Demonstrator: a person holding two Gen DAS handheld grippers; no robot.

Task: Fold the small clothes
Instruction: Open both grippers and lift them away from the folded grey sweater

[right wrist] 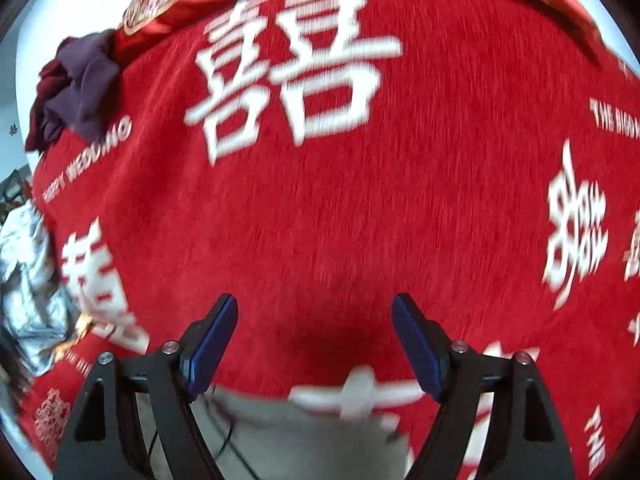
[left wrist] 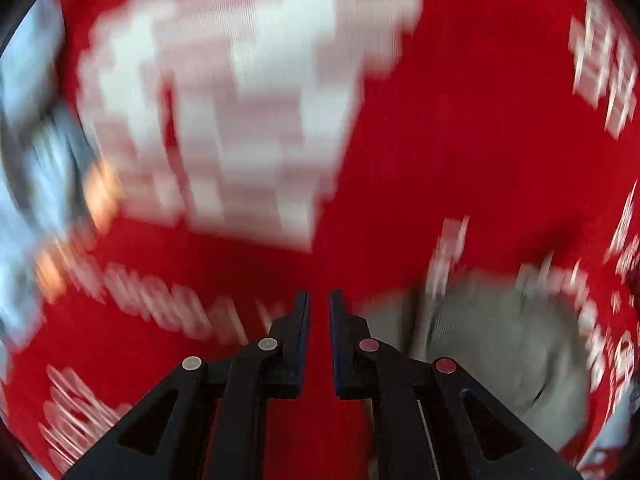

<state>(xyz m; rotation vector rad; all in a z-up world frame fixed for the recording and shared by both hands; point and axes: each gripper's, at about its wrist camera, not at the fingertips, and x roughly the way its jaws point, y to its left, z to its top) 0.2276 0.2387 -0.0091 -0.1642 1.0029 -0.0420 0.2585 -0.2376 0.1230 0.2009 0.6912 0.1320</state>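
Both views are bright and evenly lit, colours saturated, no glare. The left wrist view is heavily motion-smeared: the white pattern ahead of the left claw (left wrist: 319, 300) dissolves into blocky streaks on the red cloth (left wrist: 460, 140), and the beige garment (left wrist: 500, 344) to its right is soft-edged, while the claw itself stays crisp. The right wrist view is sharper; lettering ahead of the right claw (right wrist: 315, 308) reads with mild blur, and a soft shadow lies between its fingers. Fisheye bending curves everything toward dark vignetted corners
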